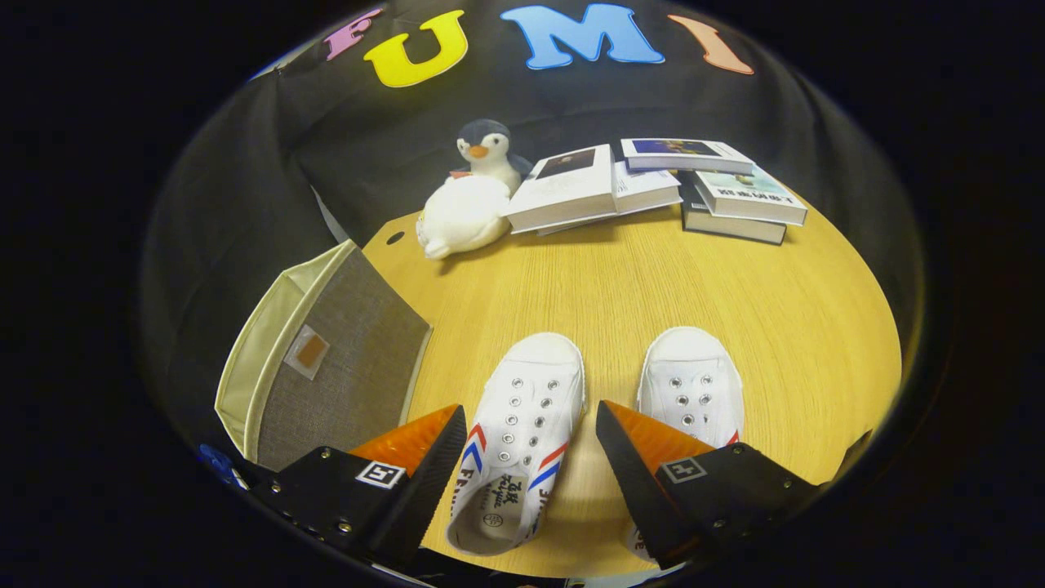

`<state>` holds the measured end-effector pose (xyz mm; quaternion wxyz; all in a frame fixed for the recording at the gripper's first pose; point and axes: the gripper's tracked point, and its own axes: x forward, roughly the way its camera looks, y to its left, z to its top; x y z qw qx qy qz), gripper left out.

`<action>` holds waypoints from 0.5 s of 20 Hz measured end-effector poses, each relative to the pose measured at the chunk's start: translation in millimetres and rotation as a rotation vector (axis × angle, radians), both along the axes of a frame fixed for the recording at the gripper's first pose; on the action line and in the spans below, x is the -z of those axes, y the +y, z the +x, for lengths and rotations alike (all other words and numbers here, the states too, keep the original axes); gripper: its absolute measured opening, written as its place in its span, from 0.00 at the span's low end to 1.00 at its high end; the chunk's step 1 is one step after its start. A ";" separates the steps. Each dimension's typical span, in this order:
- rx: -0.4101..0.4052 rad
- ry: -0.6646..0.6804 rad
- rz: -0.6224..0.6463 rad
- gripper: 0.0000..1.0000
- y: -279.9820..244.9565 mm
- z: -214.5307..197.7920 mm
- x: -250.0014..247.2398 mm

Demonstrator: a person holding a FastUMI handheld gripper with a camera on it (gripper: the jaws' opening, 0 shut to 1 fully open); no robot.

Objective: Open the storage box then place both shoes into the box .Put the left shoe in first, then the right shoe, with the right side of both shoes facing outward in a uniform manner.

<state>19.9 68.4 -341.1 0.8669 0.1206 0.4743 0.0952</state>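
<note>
Storage box point(326, 367) lid closed; gripper point(531, 425) spread above left shoe point(522, 425).

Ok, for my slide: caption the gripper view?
Open gripper over the left shoe, right shoe beside it, storage box alongside.

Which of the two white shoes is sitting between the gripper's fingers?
The shoe nearer the storage box: this left-hand shoe lies between the open gripper fingers. The other shoe lies beyond the right finger, partly hidden.
</note>
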 end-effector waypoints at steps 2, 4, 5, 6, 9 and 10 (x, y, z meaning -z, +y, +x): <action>0.001 0.029 -0.004 0.98 -1.1 -4.1 10.2; 0.010 0.053 -0.007 0.98 -3.7 -7.7 18.7; 0.016 0.065 -0.006 0.98 -4.4 -8.7 22.5; 0.020 0.078 -0.007 0.98 -4.8 -12.1 25.9; 0.018 0.105 -0.030 0.95 -7.8 -15.3 35.6; 0.021 0.113 -0.044 0.95 -9.6 -16.1 39.3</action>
